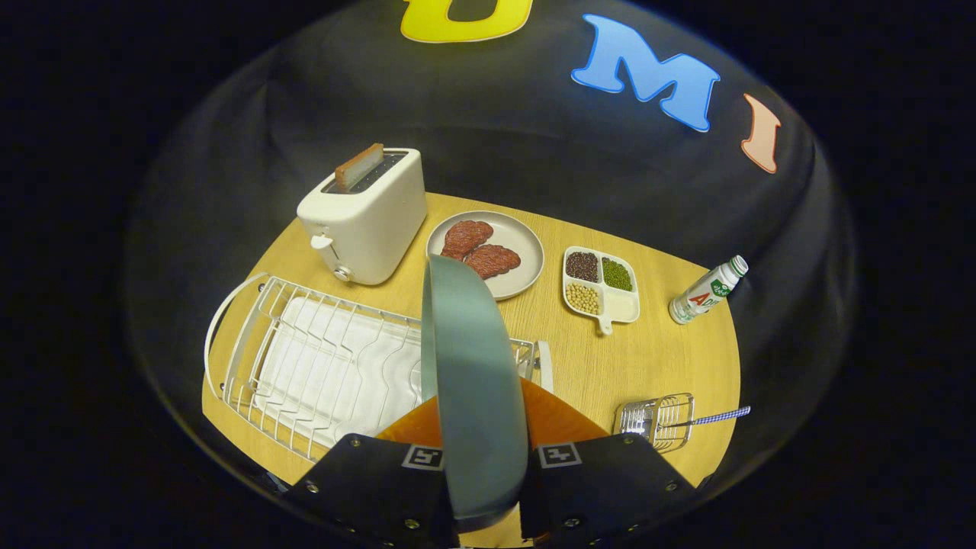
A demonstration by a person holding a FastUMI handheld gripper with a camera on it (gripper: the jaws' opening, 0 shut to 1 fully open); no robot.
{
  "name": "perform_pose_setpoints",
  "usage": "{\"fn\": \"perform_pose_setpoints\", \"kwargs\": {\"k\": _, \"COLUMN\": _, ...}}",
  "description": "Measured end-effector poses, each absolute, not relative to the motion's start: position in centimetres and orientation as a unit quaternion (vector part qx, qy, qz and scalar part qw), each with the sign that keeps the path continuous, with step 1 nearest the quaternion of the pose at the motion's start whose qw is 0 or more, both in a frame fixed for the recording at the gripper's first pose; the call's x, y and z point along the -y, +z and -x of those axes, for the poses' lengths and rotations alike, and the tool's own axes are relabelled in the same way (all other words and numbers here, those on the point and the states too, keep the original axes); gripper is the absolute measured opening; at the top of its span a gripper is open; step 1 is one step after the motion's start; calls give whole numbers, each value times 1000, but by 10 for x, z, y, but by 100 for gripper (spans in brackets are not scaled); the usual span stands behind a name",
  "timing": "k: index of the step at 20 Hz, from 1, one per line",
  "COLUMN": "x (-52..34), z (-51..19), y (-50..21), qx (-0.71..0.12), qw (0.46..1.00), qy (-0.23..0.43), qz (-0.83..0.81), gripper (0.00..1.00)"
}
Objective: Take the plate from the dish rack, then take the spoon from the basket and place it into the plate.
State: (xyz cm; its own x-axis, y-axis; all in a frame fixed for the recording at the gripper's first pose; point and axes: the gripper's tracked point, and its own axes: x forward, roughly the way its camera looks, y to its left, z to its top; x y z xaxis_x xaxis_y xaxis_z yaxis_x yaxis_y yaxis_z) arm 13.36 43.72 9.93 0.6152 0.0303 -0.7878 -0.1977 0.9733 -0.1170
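In the gripper view, the gripper [484,465] has its fingers clamped on the rim of the grey-green plate [473,381], held edge-up between them above the dish rack [305,358], apparently lifted clear for setting down, while the spoon [705,418] waits in the basket [659,421] to the fingers' right.

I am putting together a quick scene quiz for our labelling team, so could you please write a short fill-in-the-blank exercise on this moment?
1. The gripper is shut on the edge of the grey-green ____, both fingers pressing it.
2. The slice of bread stands in the ____.
3. The spoon lies in the small wire ____, beside the fingers.
4. The beige plate beyond the dish rack holds two pieces of ____.

Missing words: plate; toaster; basket; meat
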Motion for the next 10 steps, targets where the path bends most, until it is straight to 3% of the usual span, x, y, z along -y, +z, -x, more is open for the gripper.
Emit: {"fn": "perform_pose_setpoints", "kwargs": {"k": 10, "x": -397, "z": -18, "y": 108, "qx": -450, "qw": 876, "qy": 153, "qz": -82, "gripper": 28}}
